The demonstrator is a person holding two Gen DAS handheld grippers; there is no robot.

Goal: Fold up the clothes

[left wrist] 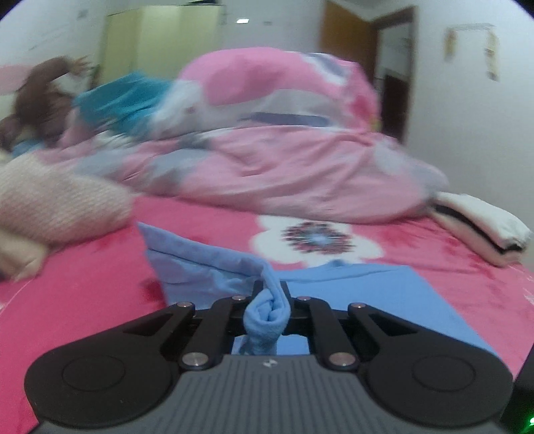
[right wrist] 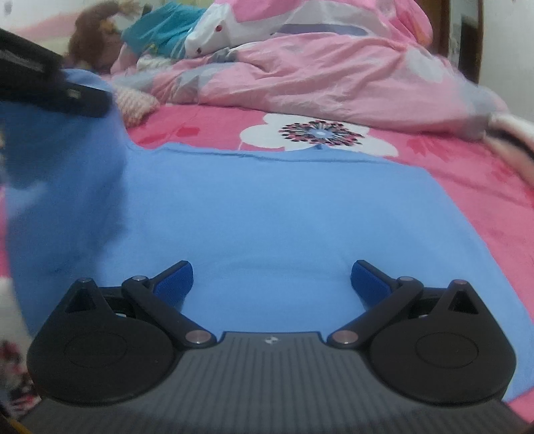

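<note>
My left gripper [left wrist: 268, 293] is clamped on a bunched edge of the blue T-shirt [right wrist: 267, 213], lifted at the shirt's left side. Rest lies flat on the pink bedsheet [right wrist: 467, 173], right under my right gripper [right wrist: 272, 278], fingers spread, nothing betw. them. Fold prob. carries rightward.

Soft, even indoor light, fairly bright, with a ceiling lamp [left wrist: 242, 21] glowing small at the top of the left wrist view. Shadows are faint. Both views bend strongly at the edges, with dark corners in the left one. Motion blur smears the quilt [left wrist: 267, 143] and the bed's [left wrist: 83, 293] far left edge; the blue cloth [right wrist: 267, 213] smears at left
</note>
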